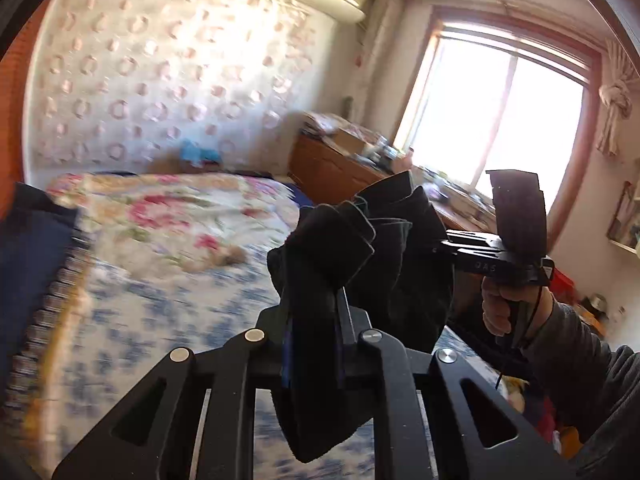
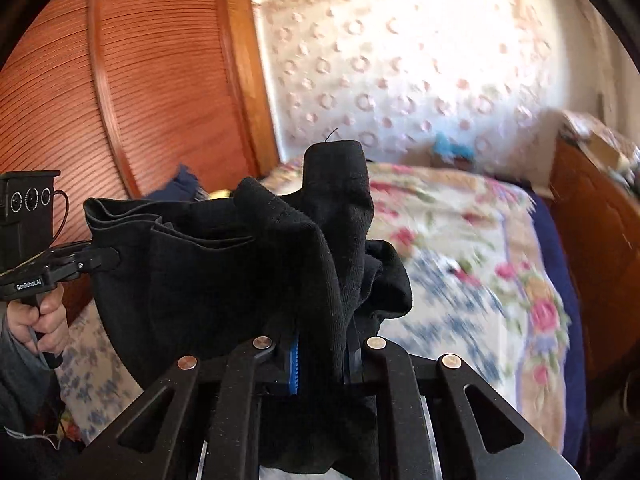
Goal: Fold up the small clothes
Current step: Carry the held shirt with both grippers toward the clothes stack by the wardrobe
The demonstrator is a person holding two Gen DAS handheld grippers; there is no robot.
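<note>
A small black garment [image 1: 344,248] hangs bunched in the air between both grippers, above the bed. My left gripper [image 1: 312,320] is shut on one end of it, cloth spilling over and below the fingers. My right gripper [image 2: 320,344] is shut on the other end of the black garment [image 2: 224,264]. The right gripper's body [image 1: 500,256] shows in the left wrist view, held by a hand at the right. The left gripper's body [image 2: 36,264] shows at the left edge of the right wrist view.
A bed with a floral quilt [image 1: 168,220] [image 2: 460,248] lies below. A dark blue cloth [image 1: 28,248] sits at its left end. A wooden dresser [image 1: 340,164] with clutter stands by the window [image 1: 492,120]. A louvred wooden wardrobe [image 2: 132,92] stands behind.
</note>
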